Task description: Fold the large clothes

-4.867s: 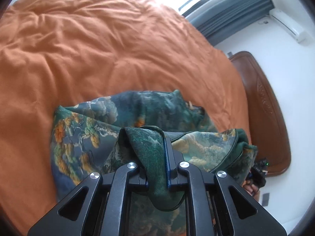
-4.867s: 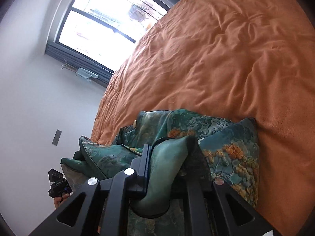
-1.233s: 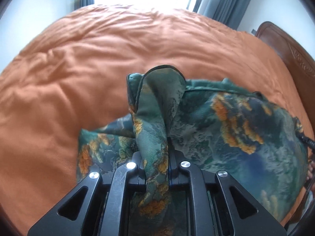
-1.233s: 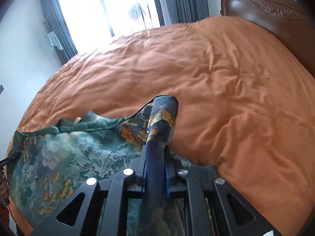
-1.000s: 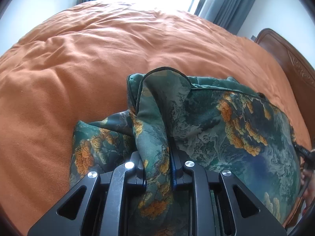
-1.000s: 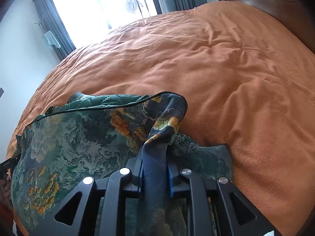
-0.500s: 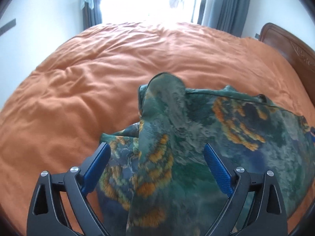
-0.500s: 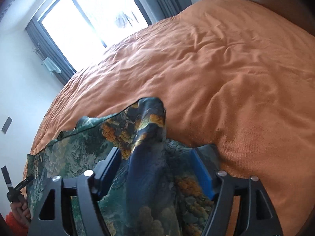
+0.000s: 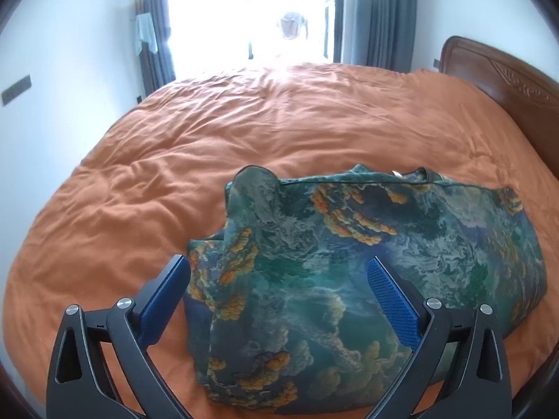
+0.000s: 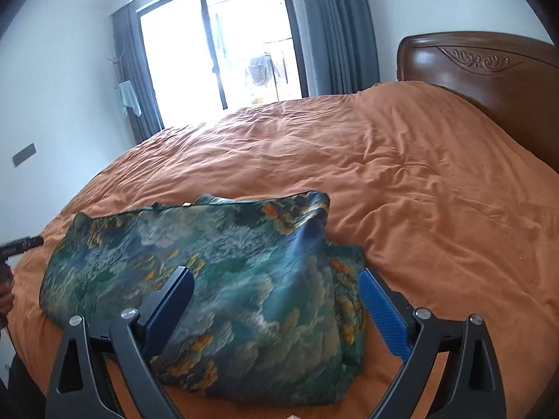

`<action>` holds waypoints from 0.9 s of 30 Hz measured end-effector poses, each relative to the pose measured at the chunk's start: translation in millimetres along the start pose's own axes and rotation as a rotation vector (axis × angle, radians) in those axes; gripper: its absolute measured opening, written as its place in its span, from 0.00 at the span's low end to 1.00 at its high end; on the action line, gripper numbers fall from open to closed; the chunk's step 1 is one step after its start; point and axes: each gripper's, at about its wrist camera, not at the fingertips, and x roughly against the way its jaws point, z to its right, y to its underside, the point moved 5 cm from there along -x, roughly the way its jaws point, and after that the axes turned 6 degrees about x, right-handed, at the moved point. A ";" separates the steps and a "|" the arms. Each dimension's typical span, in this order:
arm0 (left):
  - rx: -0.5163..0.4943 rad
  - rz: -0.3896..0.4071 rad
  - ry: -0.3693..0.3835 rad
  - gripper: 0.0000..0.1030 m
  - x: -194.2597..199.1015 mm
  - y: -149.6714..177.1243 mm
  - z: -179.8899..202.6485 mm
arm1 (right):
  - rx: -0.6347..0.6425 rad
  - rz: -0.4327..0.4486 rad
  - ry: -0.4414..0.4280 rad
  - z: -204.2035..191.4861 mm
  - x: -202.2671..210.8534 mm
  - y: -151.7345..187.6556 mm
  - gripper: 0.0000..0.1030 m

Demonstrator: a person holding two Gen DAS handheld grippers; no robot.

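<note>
A green garment with an orange and blue landscape print [image 9: 401, 237] lies folded in a wide flat bundle on the orange bedcover [image 9: 244, 132]. My left gripper [image 9: 277, 262] hovers above its left end. Its jaws are opening wide and its blue pads [image 9: 164, 296] touch no cloth. The right wrist view shows the same garment [image 10: 227, 244], with a creased corner standing up slightly at its far right. My right gripper [image 10: 274, 274] hangs over that end. Its jaws are opening too, with the fabric below them and nothing gripped.
The bedcover [image 10: 419, 192] stretches far beyond the garment toward a bright window [image 10: 227, 45] with grey curtains. A dark wooden headboard [image 10: 489, 76] stands at the right. A hand holding a dark tool [image 10: 21, 242] shows at the left edge of the right wrist view.
Both grippers were shut on raised corners of the garment. They have opened, let go and drawn back and up. The corners have dropped onto the folded garment.
</note>
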 end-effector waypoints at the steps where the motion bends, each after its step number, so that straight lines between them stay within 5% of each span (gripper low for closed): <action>1: -0.006 -0.004 0.000 0.98 0.2 0.7 3.2 | 0.026 -0.003 -0.009 -7.8 3.6 6.3 0.94; 10: 0.014 -0.015 0.054 0.98 1.5 -8.0 29.8 | 0.086 -0.084 -0.043 -39.6 6.7 59.6 0.94; 18: -0.048 -0.108 0.210 0.98 -48.2 -49.7 119.9 | -0.059 -0.101 -0.057 -23.6 10.5 75.9 0.94; 23: -0.096 -0.184 0.202 0.98 -95.8 -44.7 156.3 | -0.088 -0.099 -0.087 -27.5 19.5 82.3 0.94; 27: -0.188 -0.260 0.163 0.98 -118.9 -10.0 167.9 | -0.078 -0.102 -0.101 -29.5 26.2 87.0 0.94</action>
